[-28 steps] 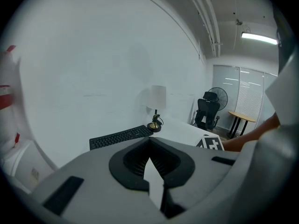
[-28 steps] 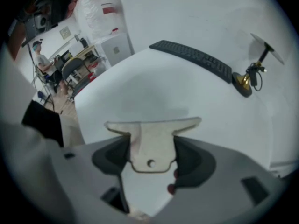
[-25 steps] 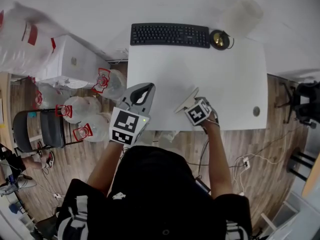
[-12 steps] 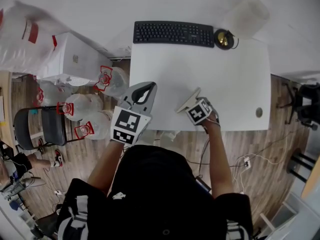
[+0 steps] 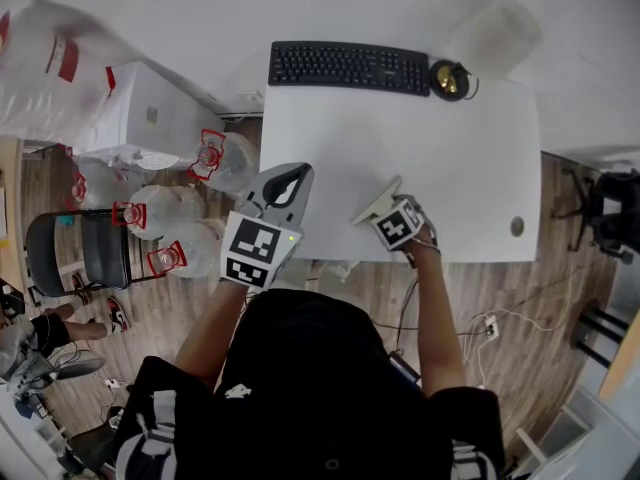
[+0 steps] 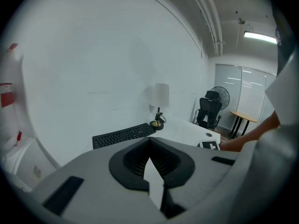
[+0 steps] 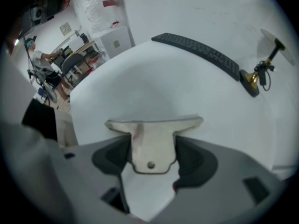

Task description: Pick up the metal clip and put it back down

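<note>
The head view looks steeply down from above the bench's [image 5: 450, 168] near edge. The camera on the left gripper [image 5: 293, 176] faces level across it; that on the right gripper [image 5: 378, 202] tilts down, close. All share the keyboard [image 5: 345, 66].

1. Dull silver-grey: metal clip [image 7: 152, 141].
2. Light grey shell, black pads: right gripper [image 7: 152, 158] and left gripper [image 6: 150, 161].
3. Black-and-white square markers on both gripper cubes.
4. Plain white: table [image 5: 470, 158].
5. Black: keyboard [image 5: 348, 68].
6. Brass-gold base, black stem, white shade: lamp [image 5: 446, 80].
7. Brown wood grain: floor [image 5: 540, 298].
8. Translucent white with red print: bags [image 5: 165, 258].
</note>
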